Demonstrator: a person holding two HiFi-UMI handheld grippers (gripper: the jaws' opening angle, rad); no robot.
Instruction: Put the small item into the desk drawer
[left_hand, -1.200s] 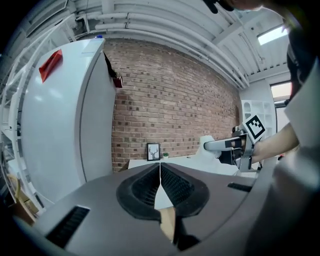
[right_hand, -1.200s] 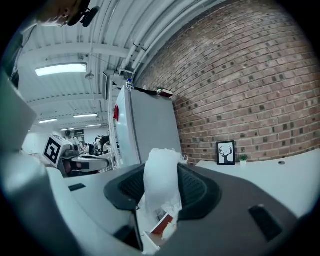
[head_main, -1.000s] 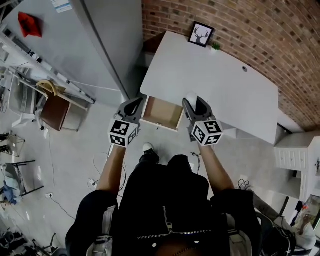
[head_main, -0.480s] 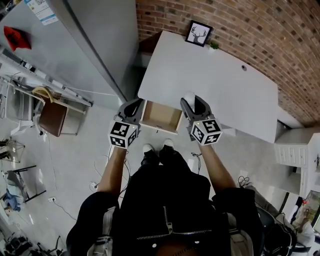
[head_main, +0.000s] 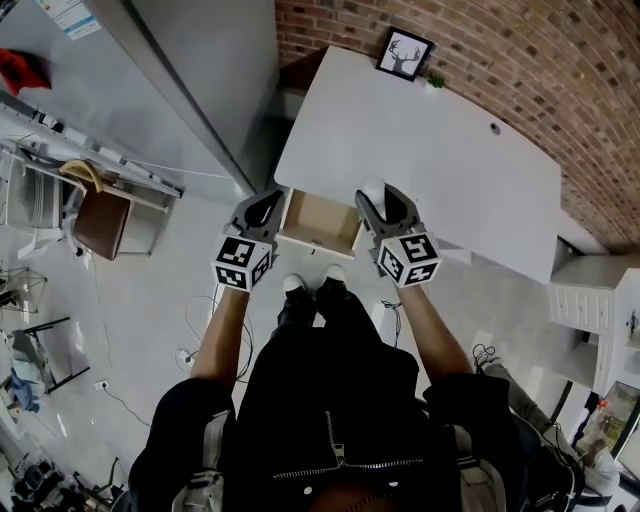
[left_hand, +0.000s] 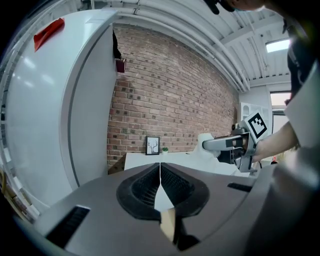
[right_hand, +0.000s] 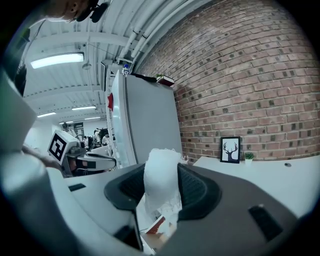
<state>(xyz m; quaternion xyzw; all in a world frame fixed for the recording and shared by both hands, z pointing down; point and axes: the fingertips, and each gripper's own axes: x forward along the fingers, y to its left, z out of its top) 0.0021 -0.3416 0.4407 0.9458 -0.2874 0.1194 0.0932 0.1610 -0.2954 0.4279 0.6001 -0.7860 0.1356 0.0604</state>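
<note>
Carriage stage; drop pending.
Right tongs (head_main: 379, 197) clamp crumpled white wad (right_hand: 161, 175) just beside open wooden drawer (head_main: 322, 220) at white table's (head_main: 430, 150) near edge; left tongs (head_main: 262, 208) pressed together, empty, leaving drawer mouth free.

The desk (head_main: 450, 160) is white, its drawer (head_main: 322, 222) pale brown inside. The grey left hand-held gripper (head_main: 268, 203) and right hand-held gripper (head_main: 383, 200) bear black-and-white square-patterned marker cubes. The small item (right_hand: 161, 180) is white. At twelve o'clock is a red-brown brick wall (head_main: 540, 60) and a black-framed deer picture (head_main: 404, 53).
</note>
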